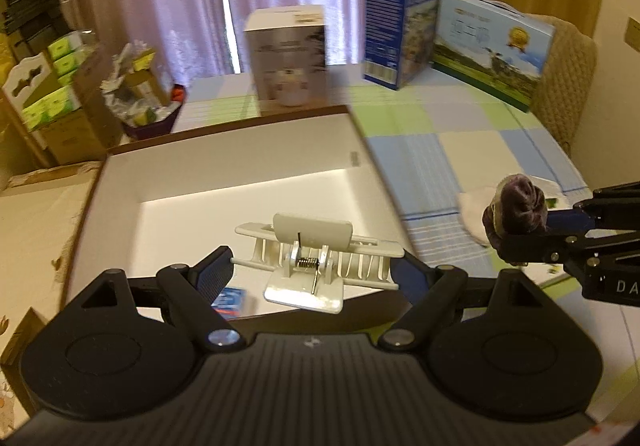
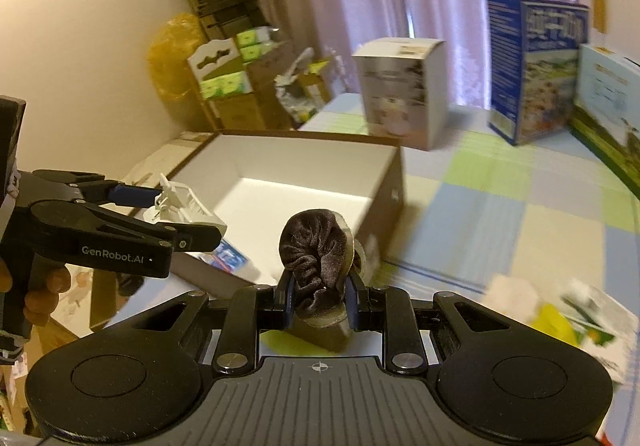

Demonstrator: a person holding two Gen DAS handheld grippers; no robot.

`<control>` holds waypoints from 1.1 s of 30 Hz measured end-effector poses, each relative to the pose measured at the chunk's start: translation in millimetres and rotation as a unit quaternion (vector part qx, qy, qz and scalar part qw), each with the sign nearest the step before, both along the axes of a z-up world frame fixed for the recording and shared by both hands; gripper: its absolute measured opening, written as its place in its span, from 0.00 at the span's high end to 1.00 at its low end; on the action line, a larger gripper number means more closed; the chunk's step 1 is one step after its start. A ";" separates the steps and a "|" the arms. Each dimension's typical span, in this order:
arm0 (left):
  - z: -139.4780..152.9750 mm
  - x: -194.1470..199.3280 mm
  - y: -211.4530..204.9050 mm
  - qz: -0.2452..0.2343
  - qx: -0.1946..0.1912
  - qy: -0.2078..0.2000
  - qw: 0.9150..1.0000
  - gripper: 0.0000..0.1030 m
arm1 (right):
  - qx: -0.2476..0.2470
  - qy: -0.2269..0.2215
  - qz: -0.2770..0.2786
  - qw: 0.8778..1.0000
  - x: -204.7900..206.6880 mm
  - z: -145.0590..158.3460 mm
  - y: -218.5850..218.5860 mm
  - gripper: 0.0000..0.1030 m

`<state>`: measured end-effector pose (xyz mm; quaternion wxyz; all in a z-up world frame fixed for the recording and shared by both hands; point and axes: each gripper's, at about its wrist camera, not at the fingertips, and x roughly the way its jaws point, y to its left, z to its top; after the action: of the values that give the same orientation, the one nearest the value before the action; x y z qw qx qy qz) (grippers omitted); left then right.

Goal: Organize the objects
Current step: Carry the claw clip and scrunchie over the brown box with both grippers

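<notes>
Between the jaws of the left gripper (image 1: 312, 270) sits a white hair claw clip (image 1: 316, 266), clamped end to end so the jaws stand fairly wide, each blue pad pressed on one end of the clip. Just beyond and below these jaws lies an open box (image 1: 224, 169) with white inner walls and brown edges; the clip hangs over its near part. A small blue packet (image 1: 230, 300) lies on the box floor below the left pad. To the right of these jaws, the right gripper (image 2: 318, 296) is closed tight on a dark velvet scrunchie (image 2: 316, 258), whose bunched cloth bulges up above the pads. Ahead of the right jaws and slightly left is the same box, near its right wall. Under and beyond both grippers spreads a tabletop (image 1: 460, 141) with a checked cloth of blue, green and cream. Far beyond the jaws stand a white carton (image 1: 286, 53), a tall blue carton (image 1: 400, 21) and a long box with a landscape print (image 1: 492, 53).
</notes>
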<state>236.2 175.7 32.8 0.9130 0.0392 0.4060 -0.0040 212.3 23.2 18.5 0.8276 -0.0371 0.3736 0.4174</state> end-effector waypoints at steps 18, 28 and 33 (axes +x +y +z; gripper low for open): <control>-21.4 18.6 139.0 0.102 0.014 0.030 0.994 0.19 | -0.068 0.030 -0.021 0.997 38.0 -35.8 85.4 0.79; -41.3 35.5 159.3 0.095 0.003 0.054 0.994 0.19 | -0.123 0.059 -0.028 0.990 52.7 -61.8 110.9 0.79; -47.5 41.0 165.9 0.093 -0.002 0.063 0.994 0.19 | -0.149 0.059 -0.030 0.987 57.5 -69.8 123.4 0.64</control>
<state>277.2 341.6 -14.7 0.8819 -0.0005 0.4650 0.0776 269.9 146.7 -51.2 0.8013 -0.1240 0.4808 0.3337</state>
